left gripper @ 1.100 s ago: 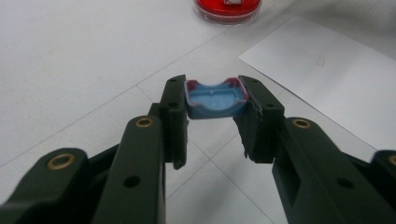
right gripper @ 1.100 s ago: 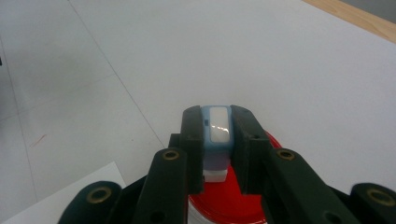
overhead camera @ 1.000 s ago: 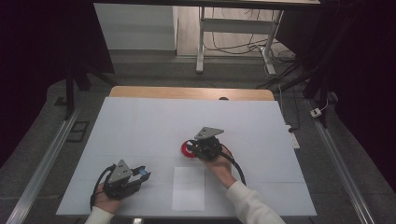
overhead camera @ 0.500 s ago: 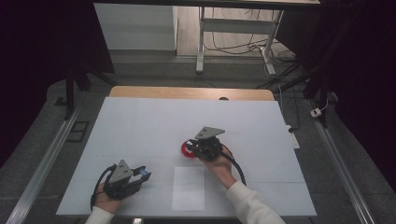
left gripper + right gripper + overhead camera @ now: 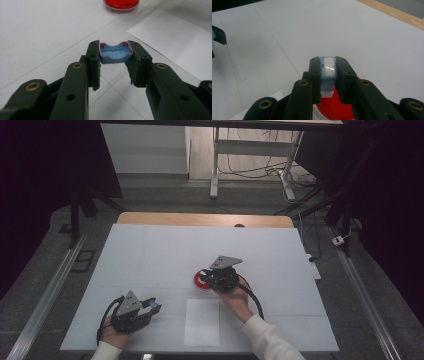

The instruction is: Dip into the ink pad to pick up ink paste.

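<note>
My left gripper (image 5: pixel 113 53) is shut on a small blue cap (image 5: pixel 115 55) with red smears at its corners, held just above the white table near the front left (image 5: pixel 152 306). A round red dish (image 5: pixel 199 281) sits mid-table and shows at the top of the left gripper view (image 5: pixel 121 3). My right gripper (image 5: pixel 327 67) is shut on a pale blue block with a white face (image 5: pixel 328 67), and hangs directly over the red dish (image 5: pixel 337 111). In the high view the right gripper (image 5: pixel 207 279) points left over the dish.
A white sheet of paper (image 5: pixel 202 321) lies flat near the front edge, between the two hands. The white table top (image 5: pixel 165 250) ends in a wooden strip (image 5: pixel 200 219) at the far side. Metal rails run along both sides on the floor.
</note>
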A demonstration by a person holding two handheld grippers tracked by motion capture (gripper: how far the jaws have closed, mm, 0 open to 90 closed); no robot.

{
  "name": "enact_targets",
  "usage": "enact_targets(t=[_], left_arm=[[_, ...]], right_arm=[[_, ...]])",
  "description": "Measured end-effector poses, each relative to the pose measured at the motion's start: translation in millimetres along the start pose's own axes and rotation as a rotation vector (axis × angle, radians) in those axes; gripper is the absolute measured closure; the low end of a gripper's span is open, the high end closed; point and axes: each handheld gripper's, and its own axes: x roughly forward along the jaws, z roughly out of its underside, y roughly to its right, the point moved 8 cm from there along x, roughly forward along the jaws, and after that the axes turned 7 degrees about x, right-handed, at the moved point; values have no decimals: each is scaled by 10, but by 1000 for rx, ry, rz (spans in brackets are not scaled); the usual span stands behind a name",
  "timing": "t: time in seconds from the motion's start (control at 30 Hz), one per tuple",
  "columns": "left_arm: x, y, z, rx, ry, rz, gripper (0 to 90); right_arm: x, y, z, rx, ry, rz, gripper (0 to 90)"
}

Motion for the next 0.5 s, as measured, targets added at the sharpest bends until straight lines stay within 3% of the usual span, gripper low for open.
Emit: enact_targets(t=[0.5], left_arm=[[-7,-1,-9,-3,4,0,646]], right_arm=[[-70,-21,-16,7,9,-8,750]])
